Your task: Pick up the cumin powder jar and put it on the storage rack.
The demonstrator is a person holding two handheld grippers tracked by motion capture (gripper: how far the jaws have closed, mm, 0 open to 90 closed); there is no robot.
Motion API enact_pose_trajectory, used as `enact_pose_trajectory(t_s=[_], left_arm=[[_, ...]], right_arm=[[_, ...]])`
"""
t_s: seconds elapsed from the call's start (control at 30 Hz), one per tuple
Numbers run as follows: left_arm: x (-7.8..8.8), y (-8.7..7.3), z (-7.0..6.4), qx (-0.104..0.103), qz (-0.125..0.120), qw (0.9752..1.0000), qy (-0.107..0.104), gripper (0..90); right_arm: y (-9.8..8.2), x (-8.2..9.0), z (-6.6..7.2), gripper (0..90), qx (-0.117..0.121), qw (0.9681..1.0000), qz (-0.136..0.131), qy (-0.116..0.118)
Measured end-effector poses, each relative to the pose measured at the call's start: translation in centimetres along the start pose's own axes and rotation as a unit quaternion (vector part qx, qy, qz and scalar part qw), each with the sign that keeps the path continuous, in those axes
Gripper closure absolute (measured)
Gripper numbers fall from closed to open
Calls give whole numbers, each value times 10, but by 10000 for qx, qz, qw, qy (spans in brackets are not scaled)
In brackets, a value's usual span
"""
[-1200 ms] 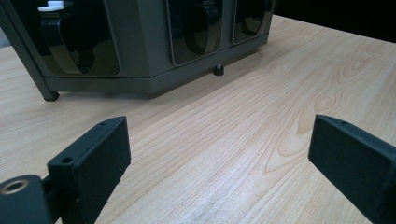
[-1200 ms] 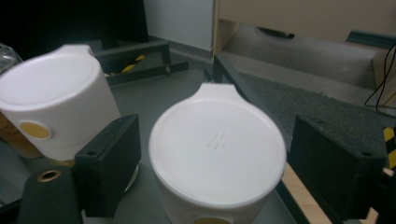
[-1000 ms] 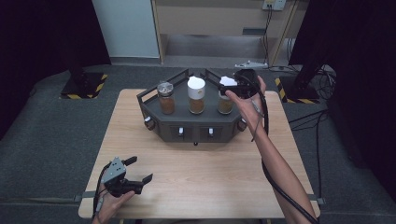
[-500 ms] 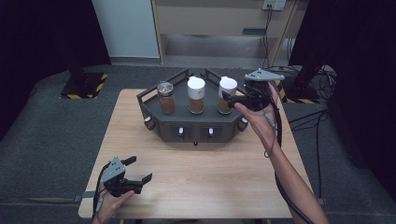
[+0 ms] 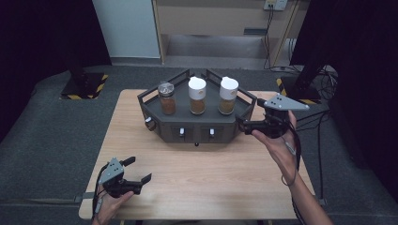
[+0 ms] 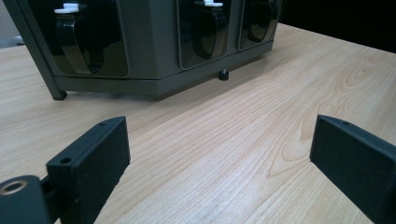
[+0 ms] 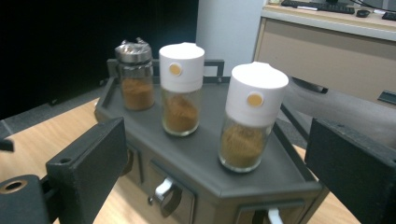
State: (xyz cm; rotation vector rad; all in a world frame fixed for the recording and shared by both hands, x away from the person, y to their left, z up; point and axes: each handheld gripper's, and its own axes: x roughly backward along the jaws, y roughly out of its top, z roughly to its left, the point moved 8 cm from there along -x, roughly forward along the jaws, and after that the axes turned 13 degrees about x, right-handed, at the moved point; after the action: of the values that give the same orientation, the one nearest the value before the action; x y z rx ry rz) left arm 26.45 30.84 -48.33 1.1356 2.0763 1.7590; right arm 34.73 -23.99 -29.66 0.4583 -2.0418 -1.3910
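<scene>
Three jars stand on the rack (image 5: 197, 129); the right tool (image 5: 244, 125), just spreading its jaws, empty, hangs beside its right edge. The left tool (image 5: 140, 169), spread, rests near the table's (image 5: 211, 173) front-left edge.

Each hand carries a black handheld tool. The left gripper (image 5: 136, 171) has a small grey three-cornered plate on top, a dark body and two flat, blocky black jaws with small screw holes near their tips; a brass-coloured ring sits at the base of one jaw. A black cable trails from it. The right gripper (image 5: 245, 125) wears a larger grey plate dotted with small screws, and its black cable loops down along the bare, sleeveless forearm.
</scene>
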Motion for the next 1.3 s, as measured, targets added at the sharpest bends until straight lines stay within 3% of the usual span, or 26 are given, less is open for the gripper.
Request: enact_pose_trajectory(t_s=[0.3, 0.47, 0.73, 0.97, 1.3], left_arm=[[6, -1, 1, 12, -214, 9998, -17, 28], [7, -1, 1, 27, -230, 9997, 5, 25], [8, -1, 1, 58, -265, 9996, 6, 22], [10, -1, 3, 71, -283, 9996, 25, 22], [9, -1, 3, 50, -256, 9997, 22, 23]], right_arm=[[-36, 37, 21, 54, 133, 9999, -40, 21], [-59, 51, 29, 50, 6, 10000, -16, 79], [-94, 64, 39, 50, -192, 9997, 180, 19], [-116, 70, 48, 50, -206, 9995, 229, -62], [-143, 71, 48, 56, -296, 9992, 240, -92]])
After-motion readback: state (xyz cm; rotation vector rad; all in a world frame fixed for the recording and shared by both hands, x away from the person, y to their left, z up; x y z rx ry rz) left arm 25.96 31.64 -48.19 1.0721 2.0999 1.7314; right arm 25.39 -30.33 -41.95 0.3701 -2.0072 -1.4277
